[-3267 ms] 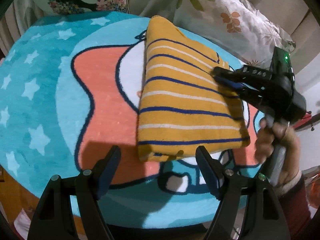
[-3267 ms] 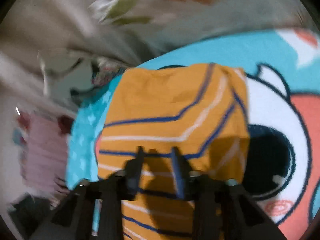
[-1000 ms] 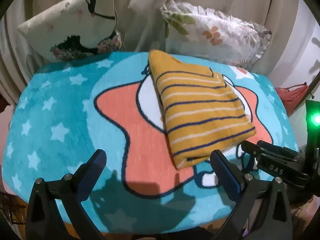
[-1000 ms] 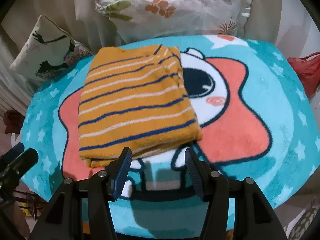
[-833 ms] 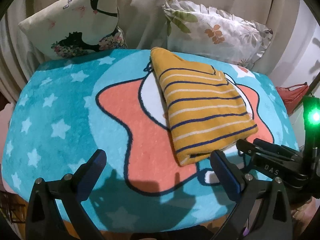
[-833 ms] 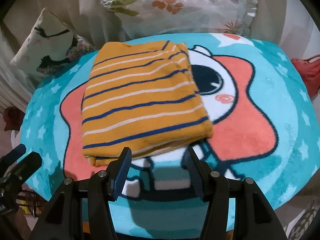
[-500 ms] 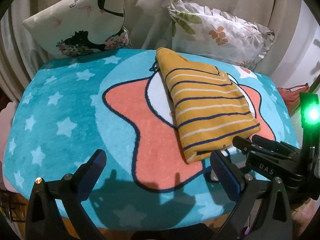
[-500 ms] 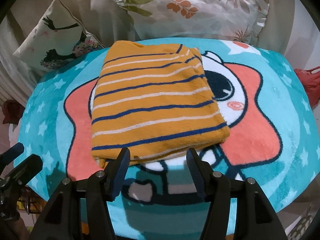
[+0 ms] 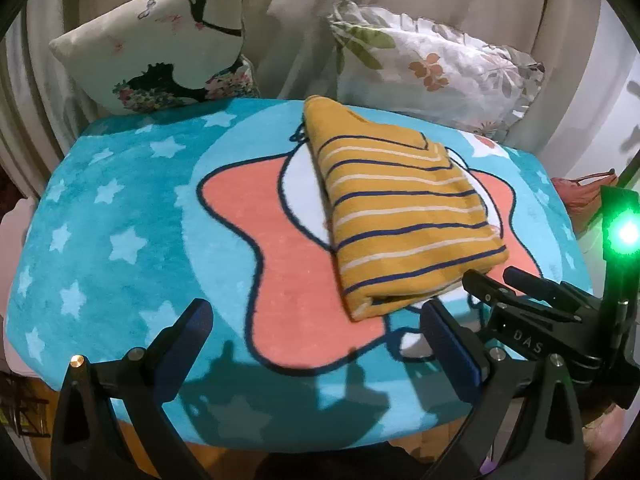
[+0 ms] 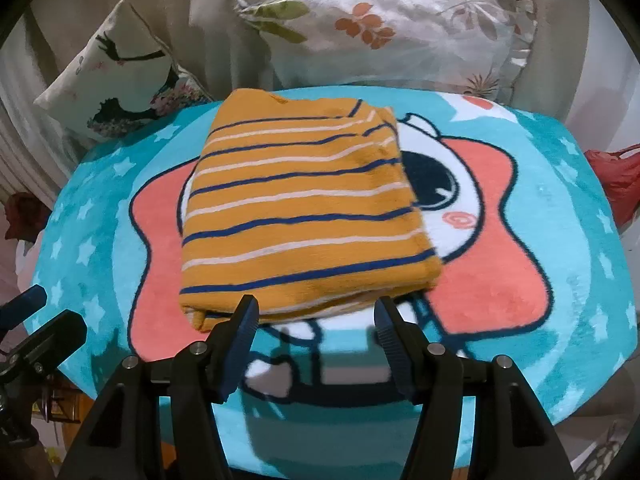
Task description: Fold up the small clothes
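Left wrist view takes in a teal rug (image 9: 120,208) printed with white stars and a coral star-shaped cartoon figure; it covers a raised surface. Behind it, against beige drapes, lean two pillows: one (image 9: 160,56) with a dark bird print on the left, one (image 9: 432,68) with leaves and orange flowers on the right. A folded shirt (image 9: 400,216), mustard yellow with navy and white stripes, lies flat on the rug right of centre, over the figure's white face; its layered edges face the cameras. The left gripper (image 9: 316,328) hovers above the rug's near edge, jaws spread wide and holding nothing, left of the shirt's near corner. The right gripper (image 9: 504,284) comes in from the right, its tips close to that corner, a green light (image 9: 626,234) glowing on its body.

Right wrist view shows the shirt (image 10: 304,216) straight ahead; the right gripper (image 10: 316,316) sits just before its near edge, jaws spread, empty. A red bag (image 10: 616,176) lies beyond the rug's right side.
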Demonstrator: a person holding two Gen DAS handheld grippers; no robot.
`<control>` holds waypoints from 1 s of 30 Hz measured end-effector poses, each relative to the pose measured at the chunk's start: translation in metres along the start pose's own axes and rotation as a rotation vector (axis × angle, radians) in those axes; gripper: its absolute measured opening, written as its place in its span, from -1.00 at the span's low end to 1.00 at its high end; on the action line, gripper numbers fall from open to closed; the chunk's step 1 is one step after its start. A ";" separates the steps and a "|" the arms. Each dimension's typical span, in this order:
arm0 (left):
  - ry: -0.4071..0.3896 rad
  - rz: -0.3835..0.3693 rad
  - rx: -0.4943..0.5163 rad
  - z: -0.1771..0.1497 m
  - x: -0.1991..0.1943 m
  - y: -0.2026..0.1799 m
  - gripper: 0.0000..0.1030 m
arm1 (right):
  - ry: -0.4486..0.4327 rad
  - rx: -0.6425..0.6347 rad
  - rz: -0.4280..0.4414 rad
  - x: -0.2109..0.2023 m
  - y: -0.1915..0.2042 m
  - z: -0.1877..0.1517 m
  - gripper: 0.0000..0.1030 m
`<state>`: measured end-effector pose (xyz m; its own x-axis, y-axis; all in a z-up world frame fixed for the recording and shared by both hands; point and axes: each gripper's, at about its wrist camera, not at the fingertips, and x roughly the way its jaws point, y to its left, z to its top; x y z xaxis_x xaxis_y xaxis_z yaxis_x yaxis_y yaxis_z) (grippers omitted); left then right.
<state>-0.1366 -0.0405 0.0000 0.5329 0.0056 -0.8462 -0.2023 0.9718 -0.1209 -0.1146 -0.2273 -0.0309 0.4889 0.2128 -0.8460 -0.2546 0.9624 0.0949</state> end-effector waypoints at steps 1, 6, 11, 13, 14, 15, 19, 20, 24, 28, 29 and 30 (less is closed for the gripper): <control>-0.002 -0.001 0.003 0.000 -0.001 -0.004 1.00 | -0.003 0.003 -0.002 -0.002 -0.003 0.000 0.26; -0.006 0.003 0.015 0.000 0.000 -0.024 1.00 | -0.015 0.012 -0.005 -0.007 -0.022 0.001 0.29; -0.011 0.011 0.011 0.001 0.001 -0.038 1.00 | -0.012 0.010 -0.001 -0.007 -0.035 0.002 0.30; -0.007 0.014 0.003 0.002 0.003 -0.042 1.00 | -0.008 0.005 0.004 -0.005 -0.040 0.004 0.30; -0.005 0.016 -0.002 0.002 0.004 -0.044 1.00 | -0.006 0.001 0.007 -0.004 -0.042 0.004 0.30; -0.004 0.019 -0.006 0.002 0.005 -0.047 1.00 | -0.005 -0.004 0.009 -0.004 -0.044 0.005 0.30; -0.001 0.030 -0.024 0.002 0.008 -0.054 1.00 | -0.006 -0.014 0.018 -0.002 -0.051 0.009 0.30; 0.000 0.032 -0.030 0.002 0.009 -0.056 1.00 | -0.006 -0.018 0.020 -0.001 -0.053 0.011 0.30; 0.009 0.039 -0.049 0.003 0.014 -0.062 1.00 | -0.005 -0.031 0.028 0.002 -0.059 0.014 0.30; 0.018 0.046 -0.062 0.004 0.020 -0.071 1.00 | -0.006 -0.049 0.037 0.005 -0.065 0.017 0.31; 0.018 0.048 -0.064 0.004 0.021 -0.073 1.00 | -0.008 -0.054 0.038 0.005 -0.067 0.018 0.31; 0.019 0.049 -0.064 0.005 0.022 -0.076 1.00 | -0.010 -0.057 0.037 0.006 -0.068 0.018 0.31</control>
<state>-0.1055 -0.1129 -0.0070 0.5056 0.0475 -0.8614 -0.2805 0.9533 -0.1120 -0.0793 -0.2889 -0.0324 0.4867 0.2499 -0.8370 -0.3193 0.9428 0.0958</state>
